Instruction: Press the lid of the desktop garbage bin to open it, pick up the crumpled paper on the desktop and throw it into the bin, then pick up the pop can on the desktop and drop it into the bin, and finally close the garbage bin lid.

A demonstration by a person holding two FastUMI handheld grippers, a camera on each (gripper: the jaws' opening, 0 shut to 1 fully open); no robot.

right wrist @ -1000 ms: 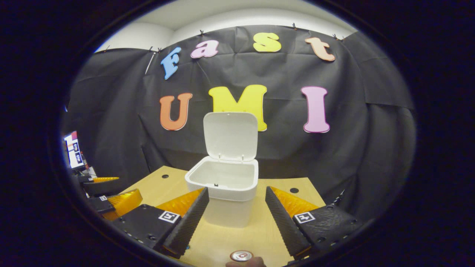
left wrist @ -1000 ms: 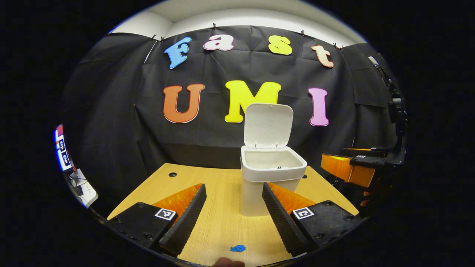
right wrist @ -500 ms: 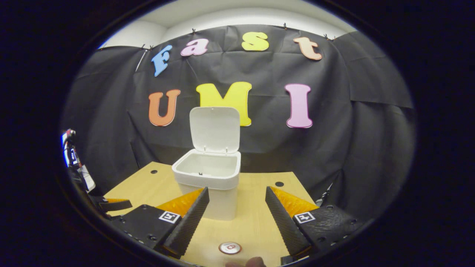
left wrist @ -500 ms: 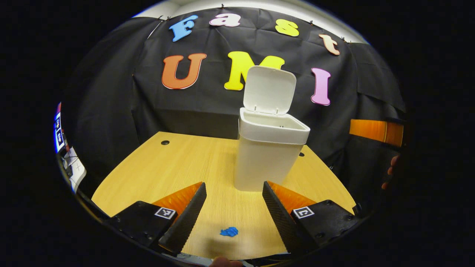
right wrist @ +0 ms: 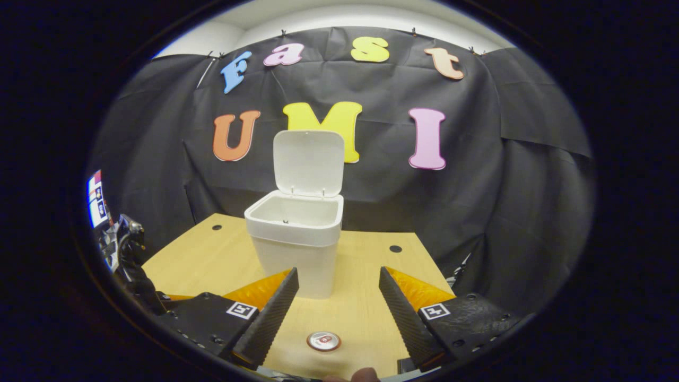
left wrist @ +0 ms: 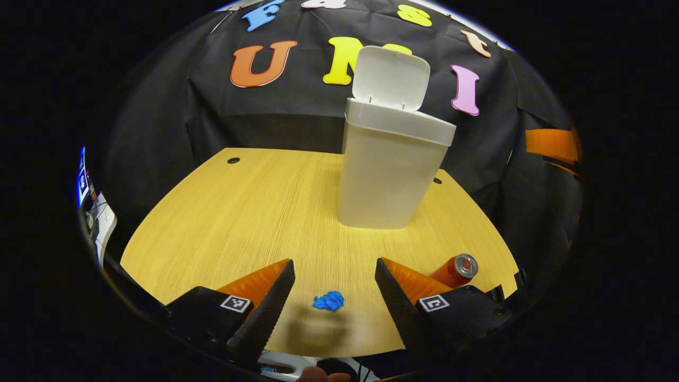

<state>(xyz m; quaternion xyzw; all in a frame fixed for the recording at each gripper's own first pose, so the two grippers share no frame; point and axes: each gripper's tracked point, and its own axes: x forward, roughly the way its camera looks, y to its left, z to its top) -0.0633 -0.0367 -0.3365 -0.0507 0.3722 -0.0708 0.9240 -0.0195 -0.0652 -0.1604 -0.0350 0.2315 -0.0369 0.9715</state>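
My left tool (left wrist: 329, 286) hangs wide open above the tabletop (left wrist: 238, 212), and the blue crumpled paper (left wrist: 328, 301) lies between its fingers, untouched. The can (left wrist: 454, 270) stands just right of it. My right tool (right wrist: 337, 297) is wide open too, over the can's top (right wrist: 323, 341). The white bin (right wrist: 296, 241) stands beyond with its lid (right wrist: 308, 163) up.

bin (left wrist: 390, 175): toward the back of the desk (left wrist: 238, 212), lid (left wrist: 391, 77) upright behind its mouth
paper (left wrist: 328, 301): near front edge
can (left wrist: 455, 270): right of paper
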